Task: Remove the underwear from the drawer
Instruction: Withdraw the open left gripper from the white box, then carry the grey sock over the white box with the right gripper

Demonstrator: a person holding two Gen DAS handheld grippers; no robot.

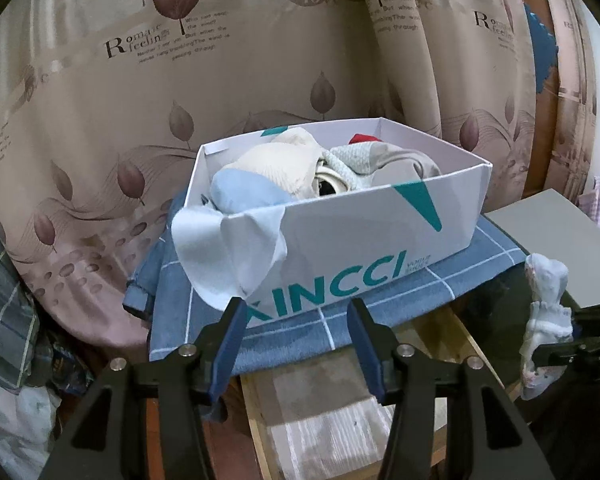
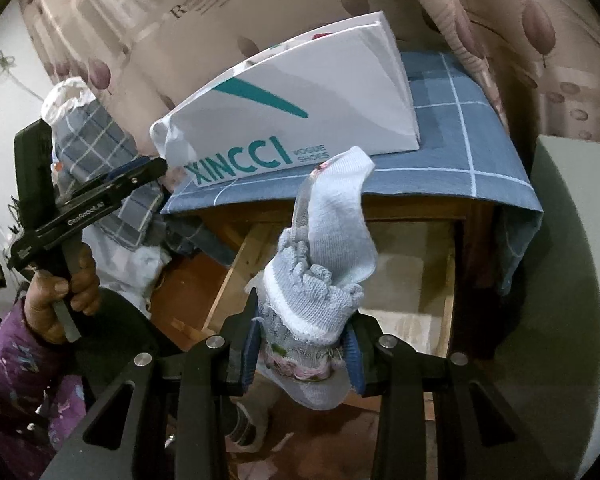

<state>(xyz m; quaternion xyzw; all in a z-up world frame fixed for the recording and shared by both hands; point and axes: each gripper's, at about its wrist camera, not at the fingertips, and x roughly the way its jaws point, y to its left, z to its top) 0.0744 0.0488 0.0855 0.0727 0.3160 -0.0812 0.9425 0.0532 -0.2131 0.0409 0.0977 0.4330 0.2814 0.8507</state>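
One underwear (image 2: pixel 332 240) in right gripper (image 2: pixel 300 344), one open drawer (image 2: pixel 412 272)

Pale blue underwear (image 2: pixel 332 240) — perhaps pink-trimmed; white, teal-lettered box (image 1: pixel 380 240); blue-checked cloth (image 1: pixel 380 304).

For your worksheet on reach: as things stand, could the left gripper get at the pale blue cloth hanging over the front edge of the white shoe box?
Probably yes. The left gripper is open and holds nothing, and the pale blue cloth hangs over the shoe box just beyond its fingertips, with nothing between them.
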